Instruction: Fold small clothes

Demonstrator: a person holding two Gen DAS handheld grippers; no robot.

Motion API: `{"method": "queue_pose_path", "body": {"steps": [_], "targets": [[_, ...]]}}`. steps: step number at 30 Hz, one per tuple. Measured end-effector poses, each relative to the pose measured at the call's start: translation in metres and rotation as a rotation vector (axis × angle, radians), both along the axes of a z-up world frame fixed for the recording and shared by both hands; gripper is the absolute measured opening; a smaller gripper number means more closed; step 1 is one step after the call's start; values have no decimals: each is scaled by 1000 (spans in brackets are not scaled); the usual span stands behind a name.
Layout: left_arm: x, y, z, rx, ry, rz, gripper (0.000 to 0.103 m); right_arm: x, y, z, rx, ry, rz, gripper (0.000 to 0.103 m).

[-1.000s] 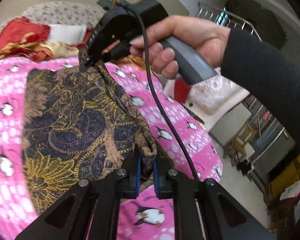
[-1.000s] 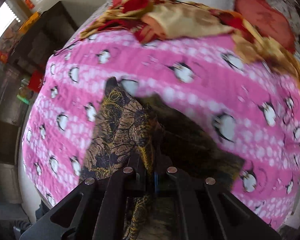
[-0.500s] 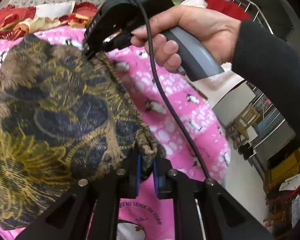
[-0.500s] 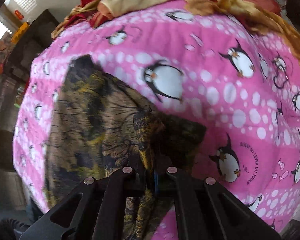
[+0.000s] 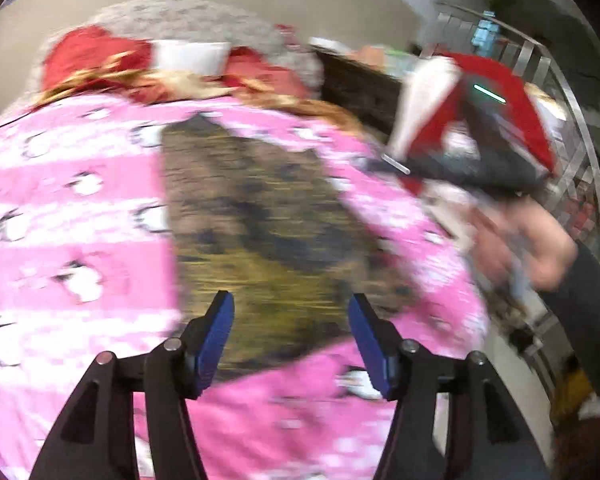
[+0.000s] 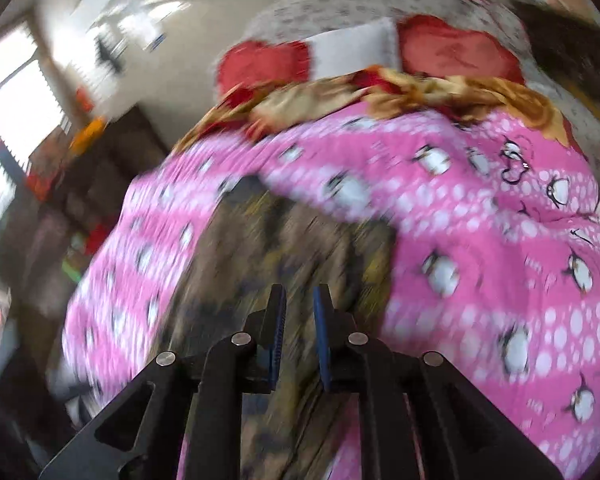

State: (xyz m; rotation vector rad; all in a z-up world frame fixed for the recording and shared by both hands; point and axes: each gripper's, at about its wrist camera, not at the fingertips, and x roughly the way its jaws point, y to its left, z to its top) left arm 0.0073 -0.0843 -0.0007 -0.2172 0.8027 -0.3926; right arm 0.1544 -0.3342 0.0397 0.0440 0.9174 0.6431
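A dark garment with a gold and brown floral print (image 5: 268, 220) lies spread flat on the pink penguin blanket (image 5: 80, 240); it also shows in the right wrist view (image 6: 292, 248). My left gripper (image 5: 291, 316) is wide open and empty above the garment's near edge. My right gripper (image 6: 300, 312) stands over the garment with its jaws a small gap apart and nothing between them. The right hand with its gripper body (image 5: 496, 152) shows blurred at the right of the left wrist view. Both views are motion-blurred.
Red and white pillows (image 6: 348, 52) and a crumpled gold-red cloth (image 6: 400, 92) lie at the head of the bed. A metal rack (image 5: 572, 120) stands to the bed's right. Dark furniture (image 6: 80, 184) and a window are to the left.
Both grippers have let go of the garment and pulled back. The left one opened wide, the right one opened slightly. The garment now lies flat on the blanket.
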Motion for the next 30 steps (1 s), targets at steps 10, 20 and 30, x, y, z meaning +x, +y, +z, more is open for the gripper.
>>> {"method": "queue_pose_path", "body": {"steps": [10, 20, 30], "targets": [[12, -9, -61, 80, 66, 31, 23, -80, 15, -85, -135, -78, -82, 1], [3, 7, -30, 23, -2, -5, 25, -100, 23, -53, -165, -85, -116, 1], [18, -8, -17, 40, -39, -26, 49, -107, 38, -58, -199, -41, -120, 2]]}}
